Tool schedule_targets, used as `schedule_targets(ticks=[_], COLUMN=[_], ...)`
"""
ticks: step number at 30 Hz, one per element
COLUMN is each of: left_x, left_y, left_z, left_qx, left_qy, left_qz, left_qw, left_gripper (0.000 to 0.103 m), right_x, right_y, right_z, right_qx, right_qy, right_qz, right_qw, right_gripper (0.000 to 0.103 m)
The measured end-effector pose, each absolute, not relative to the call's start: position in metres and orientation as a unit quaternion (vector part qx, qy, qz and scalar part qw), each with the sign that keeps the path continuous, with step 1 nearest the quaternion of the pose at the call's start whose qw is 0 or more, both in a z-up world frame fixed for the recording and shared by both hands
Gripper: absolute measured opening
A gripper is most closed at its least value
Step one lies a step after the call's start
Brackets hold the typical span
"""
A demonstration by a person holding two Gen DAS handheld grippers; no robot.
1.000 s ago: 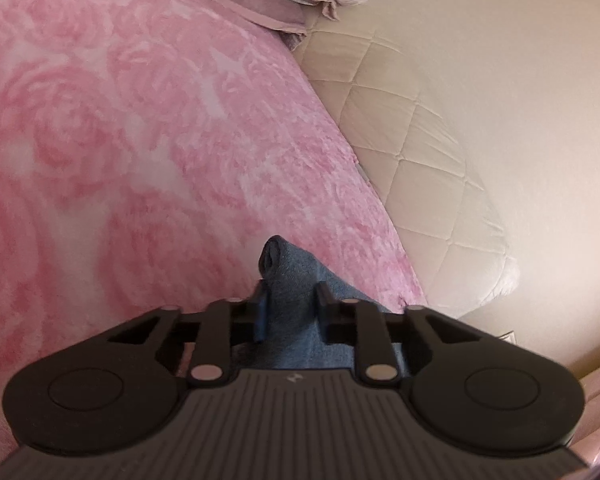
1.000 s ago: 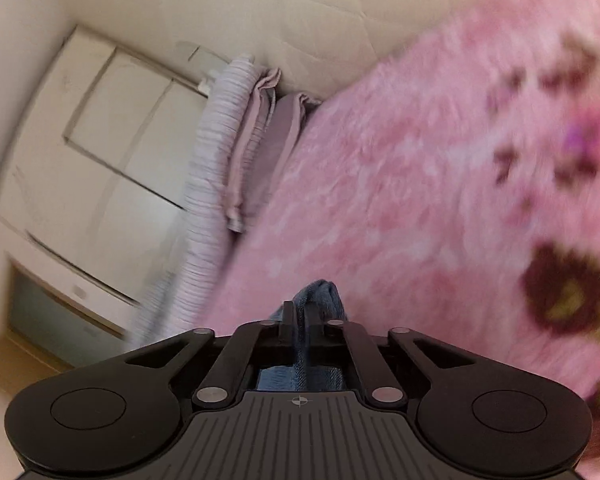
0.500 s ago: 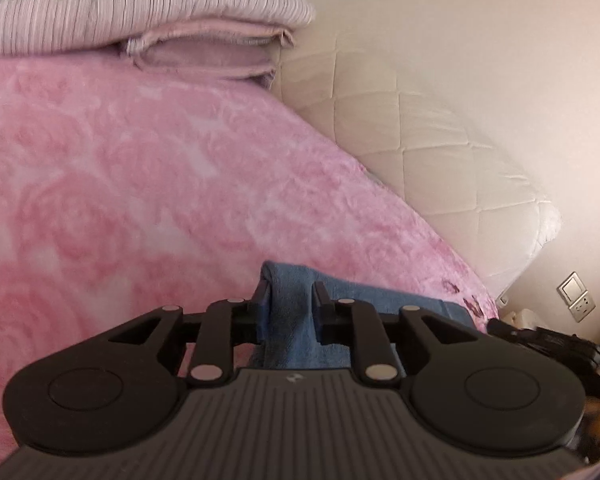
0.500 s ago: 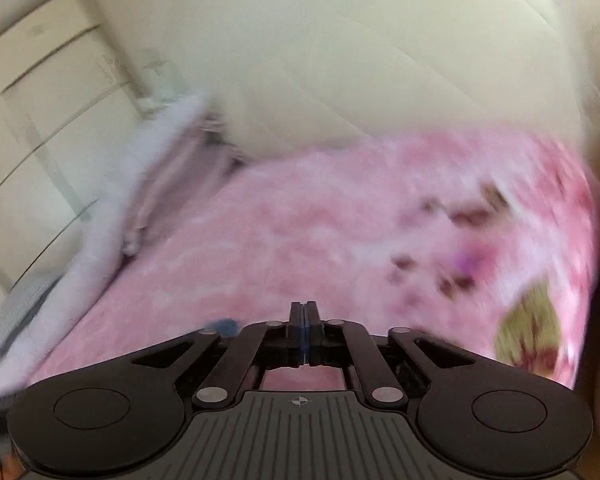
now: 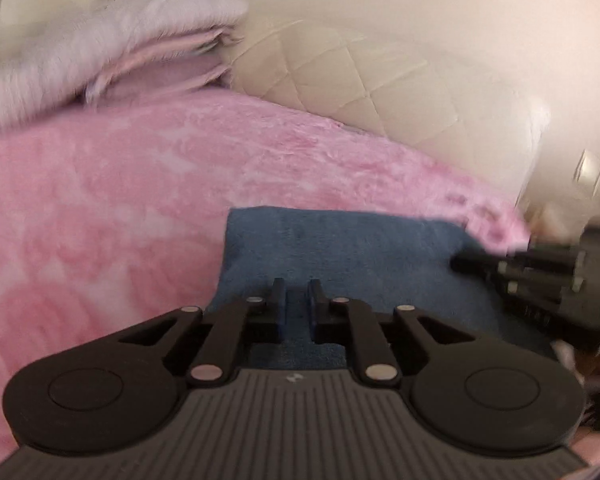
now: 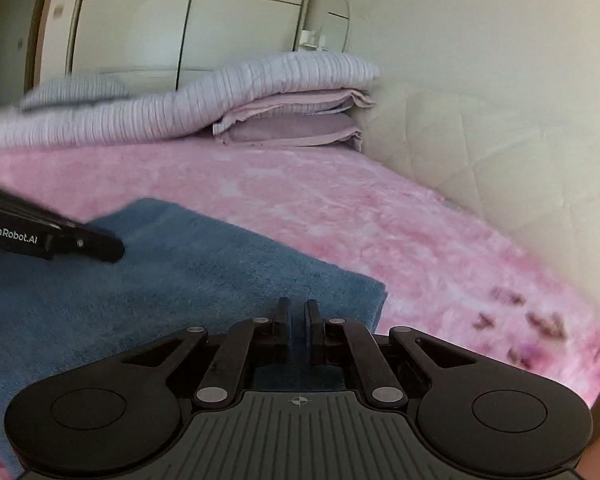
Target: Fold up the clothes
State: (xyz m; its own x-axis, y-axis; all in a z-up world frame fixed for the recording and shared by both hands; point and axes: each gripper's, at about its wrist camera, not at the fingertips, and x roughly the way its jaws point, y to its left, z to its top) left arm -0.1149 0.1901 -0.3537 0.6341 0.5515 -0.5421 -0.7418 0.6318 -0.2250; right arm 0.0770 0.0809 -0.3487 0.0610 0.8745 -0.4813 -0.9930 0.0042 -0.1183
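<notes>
A blue towel lies flat on the pink fleece blanket. My left gripper hovers low over the towel's left half, jaws a narrow gap apart with only the flat towel showing behind them. My right gripper is over the towel's right near corner, jaws also slightly parted with nothing pinched. Each gripper shows in the other's view: the left gripper from the side, the blurred right gripper at the towel's right edge. The towel's near edge is hidden under both gripper bodies.
Folded lilac and mauve bedding is stacked at the far end of the bed. A cream quilted headboard runs along the right. White wardrobe doors stand behind. The blanket's right edge drops off.
Both grippers held bunched blue cloth a second ago. Now the towel lies spread flat, no cloth stands between the fingers, and the right jaws have parted from fully closed.
</notes>
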Motion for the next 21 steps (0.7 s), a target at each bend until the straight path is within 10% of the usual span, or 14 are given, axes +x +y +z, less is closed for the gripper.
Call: schedule_targets(ticks=[21], left_x=[-0.096], left_y=[0.125], left_z=[-0.334], left_qx=[-0.183], left_qy=[0.268], left_qz=[0.363], left_qw=[0.873], left_gripper=[0.011], right_x=[0.060], right_y=[0.046], right_z=[-0.314], right_qx=[-0.197], right_qy=[0.237], right_qz=[0.619], right_qw=[0.722], right_gripper=[0.003])
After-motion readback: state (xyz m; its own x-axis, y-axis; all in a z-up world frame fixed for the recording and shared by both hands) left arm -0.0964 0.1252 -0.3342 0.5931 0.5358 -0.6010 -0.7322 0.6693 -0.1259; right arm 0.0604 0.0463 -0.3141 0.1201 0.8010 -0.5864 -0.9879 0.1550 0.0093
